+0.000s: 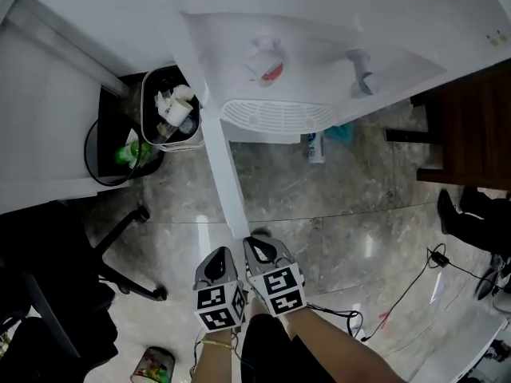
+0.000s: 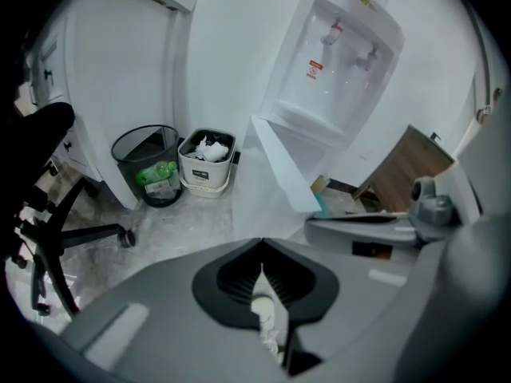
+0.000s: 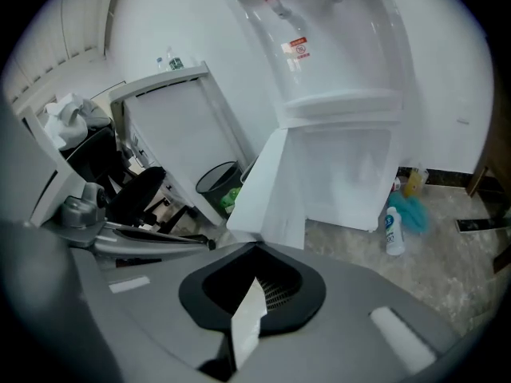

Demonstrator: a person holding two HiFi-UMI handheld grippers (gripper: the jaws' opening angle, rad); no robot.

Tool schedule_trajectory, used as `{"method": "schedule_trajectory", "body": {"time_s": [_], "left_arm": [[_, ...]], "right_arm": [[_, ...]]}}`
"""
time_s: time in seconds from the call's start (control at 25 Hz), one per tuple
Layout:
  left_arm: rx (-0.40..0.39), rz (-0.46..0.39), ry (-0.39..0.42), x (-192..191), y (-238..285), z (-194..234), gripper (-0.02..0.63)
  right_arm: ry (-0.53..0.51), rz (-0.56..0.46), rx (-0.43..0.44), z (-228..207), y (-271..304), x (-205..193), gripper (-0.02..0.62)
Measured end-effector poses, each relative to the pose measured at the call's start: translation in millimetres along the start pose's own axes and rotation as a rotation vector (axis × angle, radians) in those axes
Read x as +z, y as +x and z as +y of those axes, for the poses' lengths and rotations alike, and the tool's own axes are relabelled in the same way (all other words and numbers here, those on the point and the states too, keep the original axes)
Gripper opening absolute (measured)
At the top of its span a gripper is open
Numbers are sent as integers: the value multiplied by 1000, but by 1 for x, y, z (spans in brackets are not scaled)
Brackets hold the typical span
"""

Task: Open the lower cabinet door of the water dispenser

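Office: swivel chair [image 1: 64, 294], waste bin [image 1: 174, 108], water dispenser [image 1: 311, 62]

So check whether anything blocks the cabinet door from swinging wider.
The cabinet door already stands open. To its left, a white bin stands close by its hinged end, with a black bin beside that. A wider swing would likely meet them.

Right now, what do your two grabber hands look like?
The left gripper and right gripper are grey with black ribbed pads. Each carries a white cube printed with black square markers. A thin yellowish wristband sits on the left wrist.
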State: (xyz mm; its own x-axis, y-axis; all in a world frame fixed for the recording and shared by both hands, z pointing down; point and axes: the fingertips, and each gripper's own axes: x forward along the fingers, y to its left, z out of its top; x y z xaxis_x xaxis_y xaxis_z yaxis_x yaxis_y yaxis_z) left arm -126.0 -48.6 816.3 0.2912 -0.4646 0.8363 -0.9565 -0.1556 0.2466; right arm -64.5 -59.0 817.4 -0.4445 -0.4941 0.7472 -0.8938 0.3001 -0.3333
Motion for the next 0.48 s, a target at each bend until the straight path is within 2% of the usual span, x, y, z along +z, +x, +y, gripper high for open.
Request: {"method": "schedule_trajectory", "body": {"time_s": [0.28,0.48], "left_arm": [[-9,-5,-8,3,-1,-3,6],[-37,17,22,1,-11,-27,6]], "right_arm": [[-38,13,20,2,-2,4,-8],[-23,45,-26,-11,-29,-3,-8]]}}
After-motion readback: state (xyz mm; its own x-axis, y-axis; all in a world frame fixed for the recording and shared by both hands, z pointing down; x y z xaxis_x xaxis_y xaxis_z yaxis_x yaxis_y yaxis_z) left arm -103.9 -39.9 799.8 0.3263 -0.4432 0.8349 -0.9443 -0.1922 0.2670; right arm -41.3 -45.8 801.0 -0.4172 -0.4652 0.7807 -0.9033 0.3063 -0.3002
